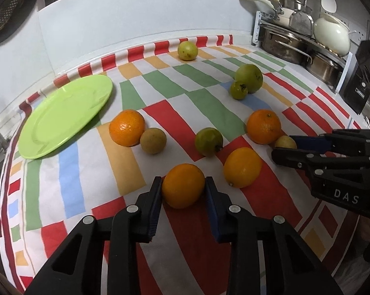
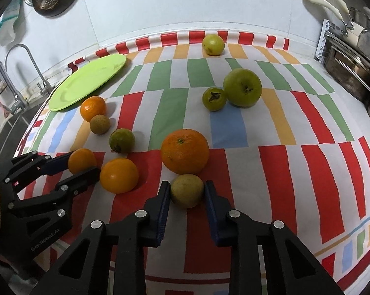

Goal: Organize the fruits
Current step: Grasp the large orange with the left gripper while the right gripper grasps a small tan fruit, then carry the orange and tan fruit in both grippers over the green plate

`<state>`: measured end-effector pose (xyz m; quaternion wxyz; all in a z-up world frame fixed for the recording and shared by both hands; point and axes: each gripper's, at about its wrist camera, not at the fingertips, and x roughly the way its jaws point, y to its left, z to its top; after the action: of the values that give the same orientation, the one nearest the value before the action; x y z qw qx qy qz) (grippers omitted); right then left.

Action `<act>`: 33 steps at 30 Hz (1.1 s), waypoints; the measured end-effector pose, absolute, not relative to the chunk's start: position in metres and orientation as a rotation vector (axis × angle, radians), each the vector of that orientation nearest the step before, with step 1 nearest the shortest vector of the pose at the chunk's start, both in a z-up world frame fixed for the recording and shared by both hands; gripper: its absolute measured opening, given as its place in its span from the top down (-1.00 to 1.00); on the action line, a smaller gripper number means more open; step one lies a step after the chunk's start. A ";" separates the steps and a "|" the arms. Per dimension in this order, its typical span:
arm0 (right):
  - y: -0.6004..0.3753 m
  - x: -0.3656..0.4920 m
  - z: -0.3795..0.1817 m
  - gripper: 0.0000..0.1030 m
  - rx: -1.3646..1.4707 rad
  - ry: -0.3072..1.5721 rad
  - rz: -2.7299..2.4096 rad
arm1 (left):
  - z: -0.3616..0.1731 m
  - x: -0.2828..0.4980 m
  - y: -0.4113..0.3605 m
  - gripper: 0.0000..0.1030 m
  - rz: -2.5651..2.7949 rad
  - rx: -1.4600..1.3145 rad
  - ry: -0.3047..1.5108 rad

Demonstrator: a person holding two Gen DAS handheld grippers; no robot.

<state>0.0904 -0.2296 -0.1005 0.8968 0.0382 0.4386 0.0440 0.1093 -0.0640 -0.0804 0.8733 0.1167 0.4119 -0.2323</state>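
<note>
On the striped cloth (image 1: 160, 113), my left gripper (image 1: 183, 180) is shut on a smooth orange (image 1: 182, 193), with a pad pressing each side. My right gripper (image 2: 186, 184) is shut on a small tan fruit (image 2: 186, 195), which rests just in front of a large orange (image 2: 185, 151). Each gripper also shows in the other view: the right gripper (image 1: 281, 146) at the right, the left gripper (image 2: 83, 163) at the left. A lime-green plate (image 1: 64, 115) lies bare at the far left. Several oranges and green fruits are scattered between.
A yellow-orange fruit (image 1: 242, 167) lies close between the two grippers. A pair of green fruits (image 2: 234, 91) sits mid-cloth, and one more fruit (image 2: 213, 44) at the back edge. Pots on a rack (image 1: 283, 41) stand back right, and a faucet (image 2: 15, 73) and sink at the left.
</note>
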 end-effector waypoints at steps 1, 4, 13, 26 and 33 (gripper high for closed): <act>-0.229 0.089 -0.099 0.44 0.081 0.904 0.094 | -0.078 0.108 -0.063 0.35 -0.481 0.238 0.859; -0.226 0.082 -0.090 0.44 0.071 0.865 0.106 | -0.068 0.105 -0.060 0.35 -0.469 0.222 0.845; -0.211 0.075 -0.048 0.44 0.042 0.719 0.177 | -0.020 0.096 -0.040 0.35 -0.392 0.159 0.720; -0.171 0.115 -0.002 0.44 -0.015 0.569 0.299 | 0.015 0.126 -0.001 0.35 -0.221 0.111 0.635; -0.143 0.146 0.016 0.44 -0.052 0.527 0.364 | 0.021 0.151 0.019 0.35 -0.129 0.103 0.615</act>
<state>0.1459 -0.1435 0.0164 0.9488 -0.0254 0.2589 0.1789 0.1510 0.0194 0.0207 0.9498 0.0507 0.3021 -0.0634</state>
